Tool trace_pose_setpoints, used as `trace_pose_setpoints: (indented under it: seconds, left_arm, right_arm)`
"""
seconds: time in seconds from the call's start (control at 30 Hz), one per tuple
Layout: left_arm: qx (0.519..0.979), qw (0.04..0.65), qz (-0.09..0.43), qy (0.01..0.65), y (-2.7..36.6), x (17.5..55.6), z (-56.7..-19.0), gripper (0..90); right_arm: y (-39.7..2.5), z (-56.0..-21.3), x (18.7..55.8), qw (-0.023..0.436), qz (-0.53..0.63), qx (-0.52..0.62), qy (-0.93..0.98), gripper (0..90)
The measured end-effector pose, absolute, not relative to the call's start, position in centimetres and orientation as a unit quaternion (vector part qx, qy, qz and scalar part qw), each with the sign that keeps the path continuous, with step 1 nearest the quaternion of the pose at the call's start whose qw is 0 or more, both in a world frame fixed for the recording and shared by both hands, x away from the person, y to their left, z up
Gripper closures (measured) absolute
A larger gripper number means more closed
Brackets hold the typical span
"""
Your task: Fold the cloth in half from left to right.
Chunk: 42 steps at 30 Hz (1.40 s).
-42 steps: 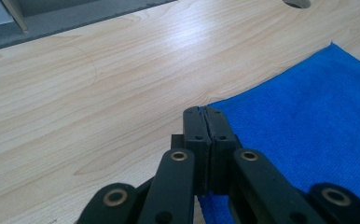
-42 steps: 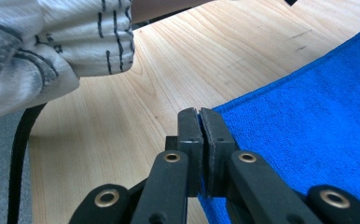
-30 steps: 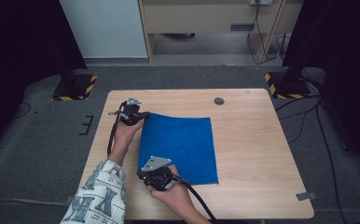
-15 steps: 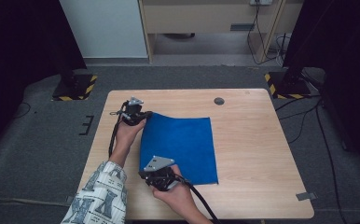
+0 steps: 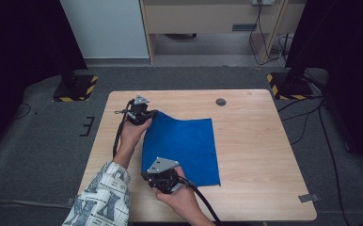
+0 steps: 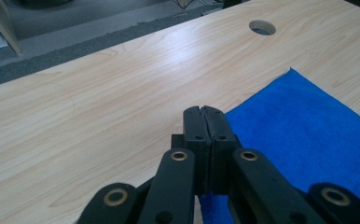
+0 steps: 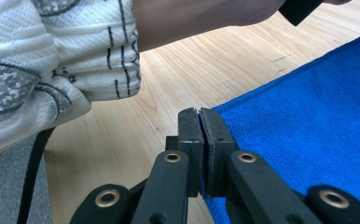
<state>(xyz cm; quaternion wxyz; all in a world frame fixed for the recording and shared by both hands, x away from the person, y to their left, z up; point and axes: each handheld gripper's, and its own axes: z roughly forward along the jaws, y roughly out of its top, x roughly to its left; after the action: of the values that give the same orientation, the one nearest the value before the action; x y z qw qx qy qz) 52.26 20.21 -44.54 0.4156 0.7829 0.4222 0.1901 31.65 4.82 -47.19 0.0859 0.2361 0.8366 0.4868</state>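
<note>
blue cloth point(image 5: 182, 148): a microfibre towel lying mostly flat on the wooden surface point(image 5: 259, 150), left of centre, its far-left corner raised off the wood.
left tool point(image 5: 144, 114): at the far-left corner of the cloth; in the left gripper view its jaws stand pressed together with blue fabric coming out beneath them, so it is clamped on that corner point(image 6: 205, 122).
right tool point(image 5: 157, 178): at the near-left corner; in the right gripper view the jaws are likewise together on the cloth's edge point(image 7: 200, 126), pinching it (the fabric itself is hidden between the pads).
sleeve point(image 5: 102, 197): the patterned white sleeve of the person's left arm runs along the cloth's left side, close to the right tool's camera.
cable hole point(image 5: 221, 101): a round grommet hole in the surface beyond the cloth, well apart from both tools.
step in hand: judging by the two corner grips and the lifted far corner, this looks like the start of a fold, with the left edge being picked up.
next move: it likely calls for raising both corners together and carrying them across to the right edge, keeping the lifted edge taut and level so the halves line up (uneven height would skew the fold).
risk: a thin pinch could slip out mid-carry.
</note>
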Motion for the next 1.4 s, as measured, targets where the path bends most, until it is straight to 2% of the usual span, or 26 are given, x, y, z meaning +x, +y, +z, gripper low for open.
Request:
trace_pose_setpoints:
  seconds: [1.0, 1.23, 1.4]
  left_arm:
    - [0.785, 0.400, 0.187, 0.434, 26.0, 52.0, -44.5, 89.2]
    - [0.785, 0.401, 0.184, 0.435, 25.7, 52.1, -44.5, 89.2]
    - [0.790, 0.397, 0.182, 0.431, 23.9, 52.5, -44.5, 89.2]
  right_arm:
    - [9.8, -47.4, 30.7, 0.079, 0.502, 0.221, 0.832, 88.2]
    - [9.2, -47.6, 30.9, 0.080, 0.500, 0.221, 0.834, 88.1]
    - [7.2, -47.9, 30.8, 0.084, 0.499, 0.229, 0.831, 88.1]
